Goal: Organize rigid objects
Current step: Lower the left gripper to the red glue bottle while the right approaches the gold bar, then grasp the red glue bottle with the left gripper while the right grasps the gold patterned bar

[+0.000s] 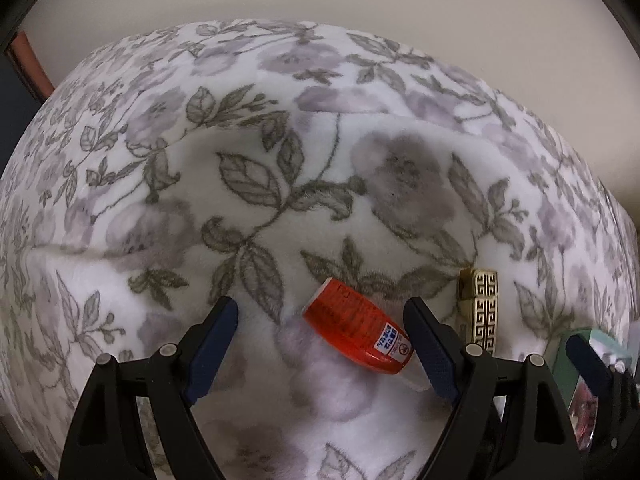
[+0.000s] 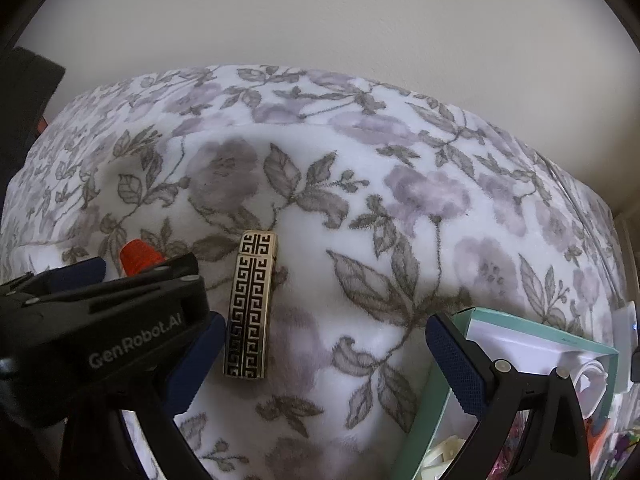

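Lying flat on its side, orange bottle (image 1: pixel 357 327) bears a label

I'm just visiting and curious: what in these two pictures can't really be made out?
- Orange bottle: its label print is too small in the left view; in the right view the left tool hides most of it.
- Teal box: cut off by the frame edge and the right tool; its contents are unclear.
- Patterned case: only its top shows.

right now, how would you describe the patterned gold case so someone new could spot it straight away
Look at the floral blanket covering the bed. Near its front, left of the teal box, lies a slim gold case. Its black maze-like key pattern sets it apart from the plain orange bottle lying to its left.
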`<act>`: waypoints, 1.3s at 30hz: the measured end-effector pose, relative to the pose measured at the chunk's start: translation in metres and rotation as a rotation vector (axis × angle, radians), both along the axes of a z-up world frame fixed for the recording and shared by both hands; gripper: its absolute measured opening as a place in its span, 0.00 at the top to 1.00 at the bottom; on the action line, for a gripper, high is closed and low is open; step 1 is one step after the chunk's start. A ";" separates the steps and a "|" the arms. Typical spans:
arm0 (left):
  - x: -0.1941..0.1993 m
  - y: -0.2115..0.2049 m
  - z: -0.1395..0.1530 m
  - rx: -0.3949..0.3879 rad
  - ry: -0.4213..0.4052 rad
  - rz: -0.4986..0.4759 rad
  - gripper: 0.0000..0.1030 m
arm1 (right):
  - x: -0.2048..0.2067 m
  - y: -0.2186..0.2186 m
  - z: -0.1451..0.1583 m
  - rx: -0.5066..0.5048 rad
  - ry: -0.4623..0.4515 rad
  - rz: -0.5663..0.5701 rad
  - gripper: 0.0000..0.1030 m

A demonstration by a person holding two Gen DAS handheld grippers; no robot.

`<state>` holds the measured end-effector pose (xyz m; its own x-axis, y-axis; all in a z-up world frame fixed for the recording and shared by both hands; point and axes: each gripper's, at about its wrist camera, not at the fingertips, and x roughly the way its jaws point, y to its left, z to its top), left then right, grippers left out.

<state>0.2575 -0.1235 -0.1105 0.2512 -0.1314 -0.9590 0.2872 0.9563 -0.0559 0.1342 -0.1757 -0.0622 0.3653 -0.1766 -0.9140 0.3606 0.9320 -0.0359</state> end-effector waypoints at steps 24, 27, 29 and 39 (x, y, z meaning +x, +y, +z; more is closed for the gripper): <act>0.013 0.068 -0.013 0.052 0.049 -0.088 0.17 | 0.012 0.011 -0.011 -0.008 0.018 0.049 0.08; 0.015 0.074 -0.014 0.063 0.041 -0.090 0.17 | 0.015 0.013 -0.014 -0.007 0.021 0.049 0.08; 0.019 0.079 -0.016 0.063 0.042 -0.087 0.17 | 0.016 0.014 -0.014 -0.011 0.020 0.045 0.09; 0.006 0.063 -0.003 0.052 0.034 -0.079 0.28 | 0.022 0.021 -0.013 -0.004 0.005 0.052 0.23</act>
